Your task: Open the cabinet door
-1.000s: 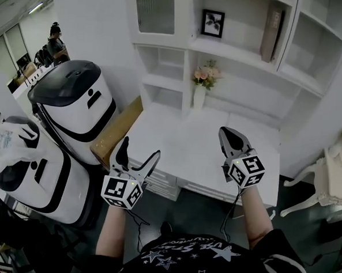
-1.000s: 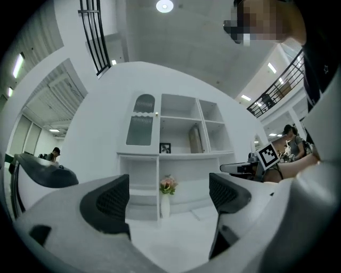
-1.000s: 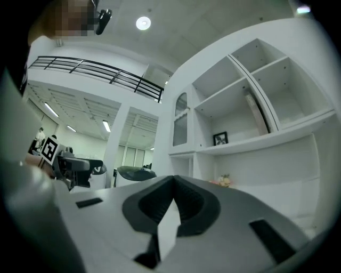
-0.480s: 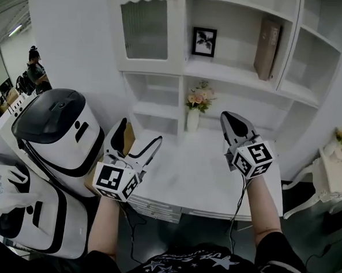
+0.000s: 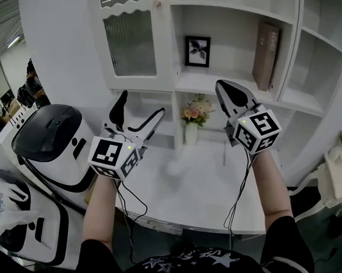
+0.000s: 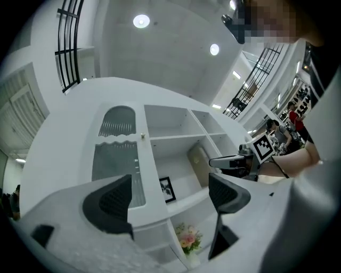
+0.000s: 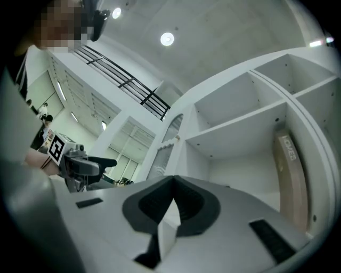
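The white cabinet door (image 5: 130,39) has a frosted glass pane and a small knob (image 5: 158,3) at its right edge; it is closed. My left gripper (image 5: 141,104) is held up below the door, apart from it, open and empty. In the left gripper view the door (image 6: 113,166) and knob (image 6: 142,136) lie ahead, above my open left gripper (image 6: 169,198). My right gripper (image 5: 221,87) is raised before the open shelves, shut on nothing. The right gripper view shows my right gripper (image 7: 171,198) with pads pressed together and the door (image 7: 162,155) to the left.
Open shelves hold a framed picture (image 5: 197,51) and an upright book (image 5: 265,47). A vase of flowers (image 5: 191,120) stands at the back of the white desk (image 5: 208,190). Two white and black machines (image 5: 50,138) stand at the left. A person (image 5: 29,90) is far off at left.
Both grippers have risen from desk height toward the shelves and door, and the head view has tilted up. The left stays open, the right stays shut.
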Demonstrator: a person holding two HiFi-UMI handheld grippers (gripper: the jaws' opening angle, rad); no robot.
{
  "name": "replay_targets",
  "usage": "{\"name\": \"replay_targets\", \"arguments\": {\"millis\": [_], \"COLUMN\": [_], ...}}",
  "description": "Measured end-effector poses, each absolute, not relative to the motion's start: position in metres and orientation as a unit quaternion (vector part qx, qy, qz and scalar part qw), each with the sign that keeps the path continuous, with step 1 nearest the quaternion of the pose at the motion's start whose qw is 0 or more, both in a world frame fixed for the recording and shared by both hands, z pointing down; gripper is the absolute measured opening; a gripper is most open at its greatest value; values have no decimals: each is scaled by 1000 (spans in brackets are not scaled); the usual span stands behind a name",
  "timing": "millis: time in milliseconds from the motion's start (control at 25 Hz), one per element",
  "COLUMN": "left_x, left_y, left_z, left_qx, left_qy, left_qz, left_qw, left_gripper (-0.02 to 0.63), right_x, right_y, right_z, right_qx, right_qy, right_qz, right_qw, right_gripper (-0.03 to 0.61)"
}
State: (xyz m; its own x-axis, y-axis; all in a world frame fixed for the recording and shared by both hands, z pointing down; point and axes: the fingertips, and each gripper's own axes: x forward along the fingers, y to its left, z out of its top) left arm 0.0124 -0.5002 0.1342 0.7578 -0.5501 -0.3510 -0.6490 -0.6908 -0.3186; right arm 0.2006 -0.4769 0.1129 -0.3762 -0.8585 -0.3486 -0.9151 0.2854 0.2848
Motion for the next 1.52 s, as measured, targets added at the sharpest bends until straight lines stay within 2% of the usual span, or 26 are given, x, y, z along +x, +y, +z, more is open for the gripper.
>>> {"name": "replay_targets", "arguments": {"millis": [320, 360, 400, 560, 840, 1080, 1280, 1520], "left_x": [55, 59, 63, 74, 79, 85, 87, 90], "left_y": [-544, -547, -549, -562, -613, -638, -646, -653], "left_z": [54, 43, 33, -5, -59, -86, -101, -106], "left_qx": [-900, -898, -896, -886, -847, -841, -836, -836], "left_qy": [326, 324, 323, 327, 392, 412, 425, 438], "left_qz": [131, 136, 142, 155, 164, 185, 200, 199], "left_qw": [258, 264, 271, 289, 319, 297, 283, 265], "left_gripper": [458, 421, 348, 334, 270, 270, 197, 150], "right_x": [217, 218, 220, 222, 225, 228, 228, 227], "right_y": [-517, -521, -525, -538, -558, -573, -579, -579], "right_z": [53, 46, 40, 22, 13, 14, 14, 11], "right_qx": [-542, -542, -541, -533, -525, -519, -510, -505], "right_qy": [792, 791, 790, 794, 796, 797, 802, 804], "right_qz": [268, 271, 273, 276, 290, 299, 299, 302], "right_qw": [79, 83, 87, 99, 88, 77, 81, 83], "right_gripper": [6, 6, 6, 6, 6, 6, 6, 6]}}
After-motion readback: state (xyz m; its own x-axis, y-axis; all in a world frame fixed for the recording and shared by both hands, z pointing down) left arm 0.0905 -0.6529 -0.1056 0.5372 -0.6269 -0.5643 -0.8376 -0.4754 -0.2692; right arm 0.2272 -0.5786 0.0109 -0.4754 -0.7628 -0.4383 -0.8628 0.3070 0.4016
